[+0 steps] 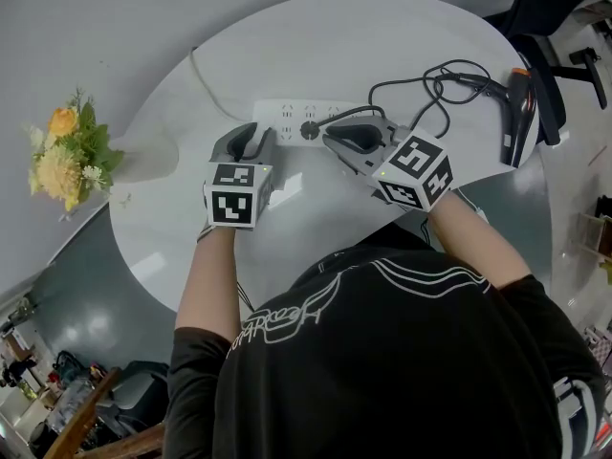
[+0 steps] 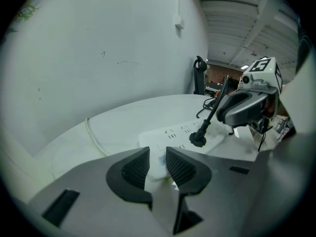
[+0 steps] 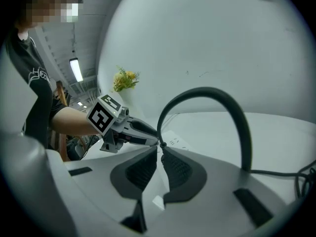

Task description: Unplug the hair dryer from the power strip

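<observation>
Pinching the black cord [image 3: 207, 90] above its plug [image 2: 198, 139] with the right gripper [image 3: 160, 151], jaws nearly together. Clamping the white power strip [image 2: 173, 132] by a corner with the left gripper [image 2: 157, 154]. Leaving the plug seated in it, the hair dryer [image 1: 516, 113] at the table's [image 1: 316, 218] right edge.

No text can be read. The shirt [image 1: 316, 306] bears white outlined script, illegible. The label [image 2: 162, 159] on the power strip [image 2: 177, 131] is blurred. The cubes [image 1: 237, 195] show only square markers.
</observation>
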A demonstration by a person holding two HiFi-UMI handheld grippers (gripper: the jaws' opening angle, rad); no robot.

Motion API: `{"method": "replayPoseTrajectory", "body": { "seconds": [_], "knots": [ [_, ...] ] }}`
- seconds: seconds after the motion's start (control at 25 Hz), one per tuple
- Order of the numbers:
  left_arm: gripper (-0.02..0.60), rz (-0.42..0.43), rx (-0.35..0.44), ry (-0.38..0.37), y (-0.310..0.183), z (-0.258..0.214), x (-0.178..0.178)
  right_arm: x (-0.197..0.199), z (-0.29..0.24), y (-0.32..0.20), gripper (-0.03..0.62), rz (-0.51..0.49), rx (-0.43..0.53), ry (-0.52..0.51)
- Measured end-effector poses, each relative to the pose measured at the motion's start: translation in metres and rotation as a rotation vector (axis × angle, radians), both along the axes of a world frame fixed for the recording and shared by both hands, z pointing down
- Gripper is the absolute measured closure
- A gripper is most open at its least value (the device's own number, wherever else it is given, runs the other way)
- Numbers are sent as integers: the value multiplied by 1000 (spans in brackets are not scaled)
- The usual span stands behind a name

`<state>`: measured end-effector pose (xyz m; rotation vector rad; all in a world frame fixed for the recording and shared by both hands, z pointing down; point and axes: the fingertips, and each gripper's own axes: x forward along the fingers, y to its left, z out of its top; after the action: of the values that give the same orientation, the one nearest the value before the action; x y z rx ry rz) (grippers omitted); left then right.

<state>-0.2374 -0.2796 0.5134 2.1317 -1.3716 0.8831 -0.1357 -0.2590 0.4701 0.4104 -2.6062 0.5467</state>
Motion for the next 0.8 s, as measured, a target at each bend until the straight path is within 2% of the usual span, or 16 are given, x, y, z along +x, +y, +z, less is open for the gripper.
{"method": "replayPoseTrajectory", "body": {
  "seconds": [0.04,0.08,0.12,0.28,0.44,0.56,0.64,0.8],
  "knots": [
    [479,-2,2,0,0,0,0,-4,2,-1,581,-9,1,1],
    [479,-4,3,-1,0,0,0,-7,4,-2,532,-17,8,10],
    [479,-4,2,-1,0,0,0,-10,6,-3,510,-24,26,26],
    [479,-5,1,0,0,0,0,-20,12,-9,523,-37,131,89],
    [479,-6,9,-1,0,1,0,-30,16,-11,523,-44,155,103],
    [479,-7,6,-4,0,0,0,-33,16,-14,560,-33,174,109],
    [479,-6,4,-5,0,1,0,-33,16,-15,561,-30,187,112],
    [480,-5,5,-14,0,1,-1,-35,16,-12,566,-76,230,150]
  ]
}}
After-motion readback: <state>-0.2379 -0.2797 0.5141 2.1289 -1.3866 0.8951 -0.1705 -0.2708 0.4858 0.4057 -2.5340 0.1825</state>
